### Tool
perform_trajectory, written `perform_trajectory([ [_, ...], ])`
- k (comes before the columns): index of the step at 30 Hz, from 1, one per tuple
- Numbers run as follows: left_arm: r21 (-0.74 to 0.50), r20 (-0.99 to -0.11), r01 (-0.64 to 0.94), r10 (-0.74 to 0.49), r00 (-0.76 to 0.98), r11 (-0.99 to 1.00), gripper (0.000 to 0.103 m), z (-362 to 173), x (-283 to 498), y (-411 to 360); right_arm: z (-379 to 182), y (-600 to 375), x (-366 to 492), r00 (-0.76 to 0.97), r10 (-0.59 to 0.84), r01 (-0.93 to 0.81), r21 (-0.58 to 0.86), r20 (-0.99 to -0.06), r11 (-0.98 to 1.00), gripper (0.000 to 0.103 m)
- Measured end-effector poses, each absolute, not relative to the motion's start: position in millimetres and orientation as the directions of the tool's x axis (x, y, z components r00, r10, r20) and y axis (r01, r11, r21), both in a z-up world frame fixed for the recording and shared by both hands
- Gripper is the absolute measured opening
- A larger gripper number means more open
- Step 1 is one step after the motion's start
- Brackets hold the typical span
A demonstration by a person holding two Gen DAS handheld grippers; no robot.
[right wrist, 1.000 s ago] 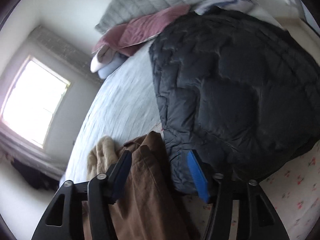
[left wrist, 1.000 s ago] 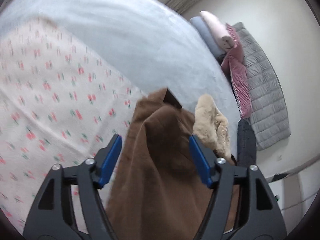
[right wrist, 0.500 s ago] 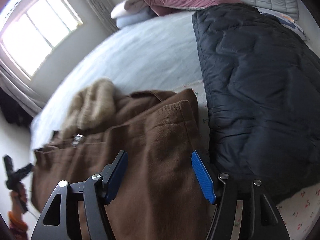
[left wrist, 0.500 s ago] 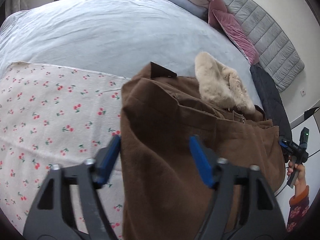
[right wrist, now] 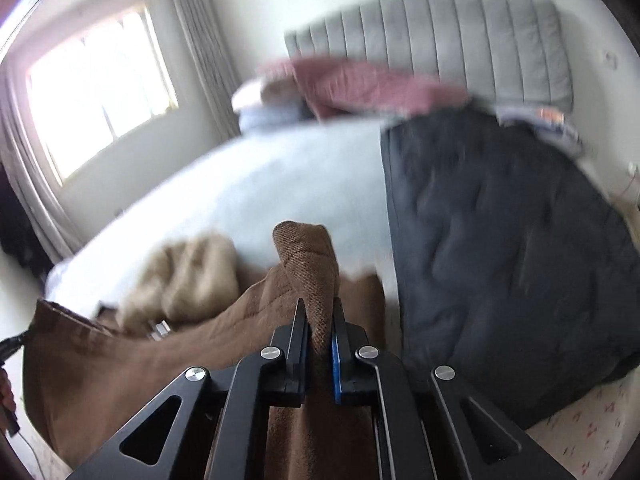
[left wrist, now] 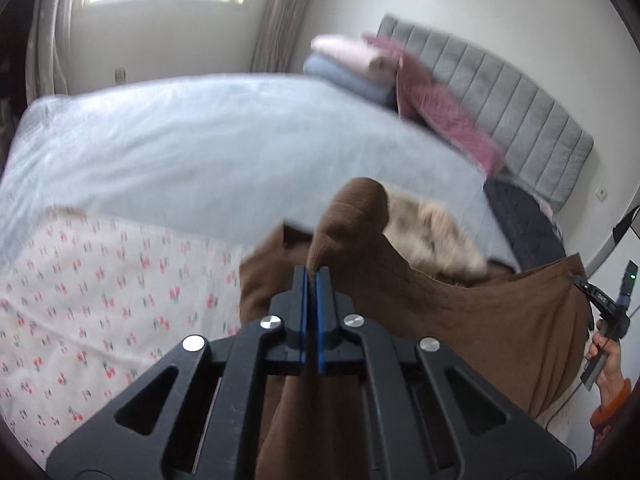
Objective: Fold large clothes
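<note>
While the brown coat (left wrist: pixel 460 320) is hanging stretched between the two tools above the bed (left wrist: pixel 200 140), the left gripper (left wrist: pixel 311 280) is clenching a bunched fold of its cloth, the blue pads pressed nearly together with a nub of fabric poking up beyond the tips. The right gripper (right wrist: pixel 318 312) is doing the same at the other end of the garment, its jaws squeezing a thick ridge of the woven brown material. In the left wrist view the coat's upper edge is sagging in a curve from the near clamp across to the far right, where the person's other hand (left wrist: pixel 606 356) is holding the second tool. The cream fur collar (left wrist: pixel 432 236) (blurred in both views) is drooping behind that edge, over the pale blue bedspread. A floral sheet (left wrist: pixel 100 288) is lying on the near left part of the bed, below the coat. A dark quilted jacket (right wrist: pixel 500 240) is spreading over the right side of the mattress, just beside the brown cloth in the right wrist view. Folded pink and blue bedding (left wrist: pixel 352 64) and a maroon cushion (left wrist: pixel 444 116) are leaning against the grey padded headboard (left wrist: pixel 520 108), well apart from the coat. A window (right wrist: pixel 100 88) is glowing on the far wall.
</note>
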State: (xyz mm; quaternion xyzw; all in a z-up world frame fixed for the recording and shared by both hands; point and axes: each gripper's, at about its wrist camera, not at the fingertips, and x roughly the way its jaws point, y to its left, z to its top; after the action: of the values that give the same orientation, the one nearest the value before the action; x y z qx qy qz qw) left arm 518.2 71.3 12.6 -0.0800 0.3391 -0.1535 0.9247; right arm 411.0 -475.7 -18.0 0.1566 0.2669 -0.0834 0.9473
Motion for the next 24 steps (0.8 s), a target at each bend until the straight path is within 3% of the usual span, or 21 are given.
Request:
perform_trajectory([
  [5,-0.206,-0.503,0.167,-0.251,0.827,0.964,0.004,46.8,544.1,57.5,29.3,-460.1,431.1,0.898,-0.205,0.274,0.131,-0.389,0.953,0.007],
  [12,-0.13,-0.409,0.056,-0.105,0.906,0.99,0.004,51.1,631.3,28.4,41.6,-461.7,518.1,0.881,-0.358,0.382,0.021,-0.309,0.924,0.007],
  [15,-0.093,-0.429,0.016,-0.055,0.902,0.996,0.002,22.2,667.3,15.2,13.4,-464.0,562.4,0.855,-0.391,0.404,-0.034,-0.34,0.914,0.007],
  [18,0.012,-0.459,-0.074,0.071,0.886,0.997,0.0,-27.9,700.7,10.1,-32.1,-466.2,598.8,0.817,-0.414,0.42,-0.078,-0.402,0.904,0.007],
  [20,0.043,-0.536,-0.106,0.113,0.836,0.993,0.0,-63.5,722.9,17.1,-77.7,-474.1,621.1,0.766,-0.43,0.438,-0.102,-0.477,0.893,0.008],
  [24,-0.068,-0.682,-0.124,0.045,0.73,0.99,0.0,-115.2,748.5,37.5,-127.5,-493.7,654.4,0.646,-0.384,0.43,-0.102,-0.659,0.897,0.011],
])
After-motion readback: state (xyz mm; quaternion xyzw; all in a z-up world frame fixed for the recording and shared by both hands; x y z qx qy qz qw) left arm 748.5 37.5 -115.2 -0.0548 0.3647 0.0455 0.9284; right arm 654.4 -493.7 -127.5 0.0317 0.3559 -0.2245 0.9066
